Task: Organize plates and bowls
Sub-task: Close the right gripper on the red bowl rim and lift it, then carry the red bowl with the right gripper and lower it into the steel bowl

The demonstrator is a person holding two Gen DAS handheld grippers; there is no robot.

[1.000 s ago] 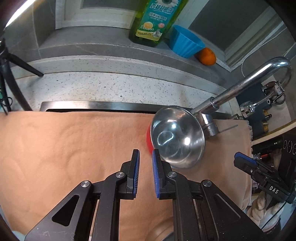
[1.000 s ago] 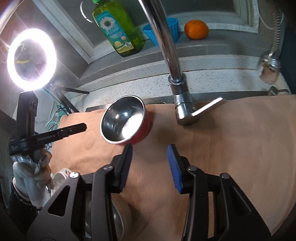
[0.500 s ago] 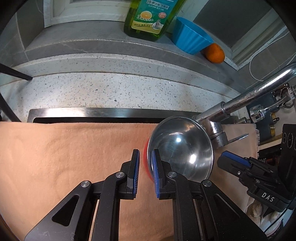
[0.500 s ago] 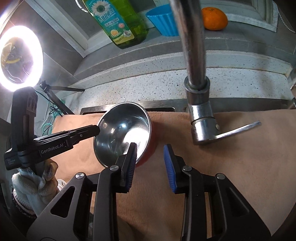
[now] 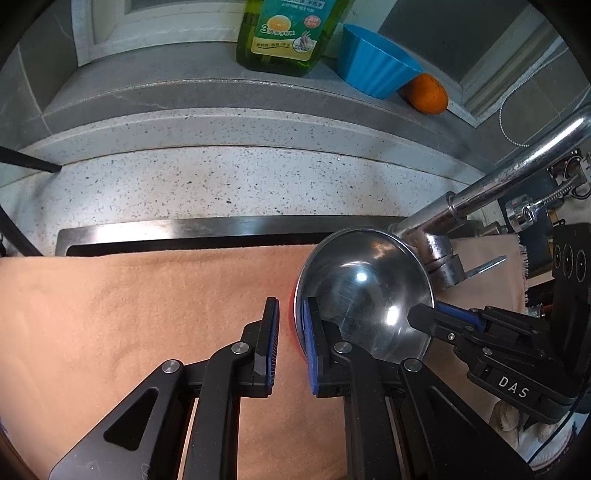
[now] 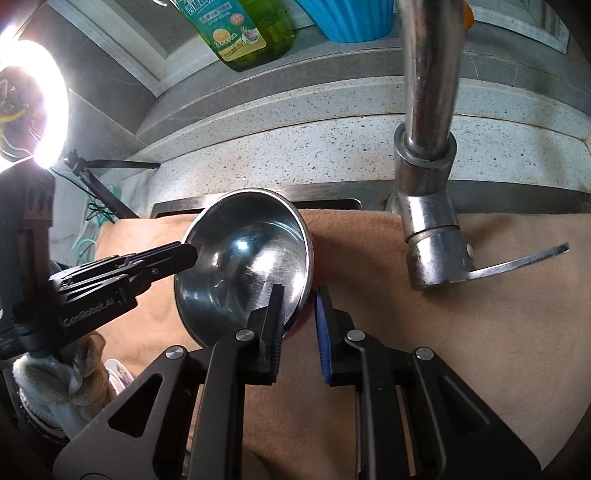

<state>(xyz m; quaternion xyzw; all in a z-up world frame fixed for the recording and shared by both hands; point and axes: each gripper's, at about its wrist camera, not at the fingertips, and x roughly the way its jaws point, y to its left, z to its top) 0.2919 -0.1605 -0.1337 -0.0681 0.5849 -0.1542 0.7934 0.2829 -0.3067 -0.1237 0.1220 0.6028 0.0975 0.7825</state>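
Note:
A steel bowl with a red outside (image 5: pixel 364 295) sits tilted on the tan cloth (image 5: pixel 147 314); it also shows in the right wrist view (image 6: pixel 243 262). My left gripper (image 5: pixel 291 328) is open with the bowl's left rim between its pads. My right gripper (image 6: pixel 299 314) is open with the bowl's right rim between its pads. Each gripper shows in the other's view, the right gripper (image 5: pixel 436 321) at one side of the bowl, the left gripper (image 6: pixel 181 254) at the other.
A chrome faucet (image 6: pixel 428 147) stands right of the bowl, its lever (image 6: pixel 517 262) pointing right. On the stone ledge are a green soap bottle (image 5: pixel 288 33), a blue cup (image 5: pixel 373 62) and an orange (image 5: pixel 424 92). A ring light (image 6: pixel 40 110) glows at left.
Both grippers have moved forward onto the bowl, one from each side, so its rim now lies between each pair of pads. The right jaws have narrowed. The bowl looks more tilted.

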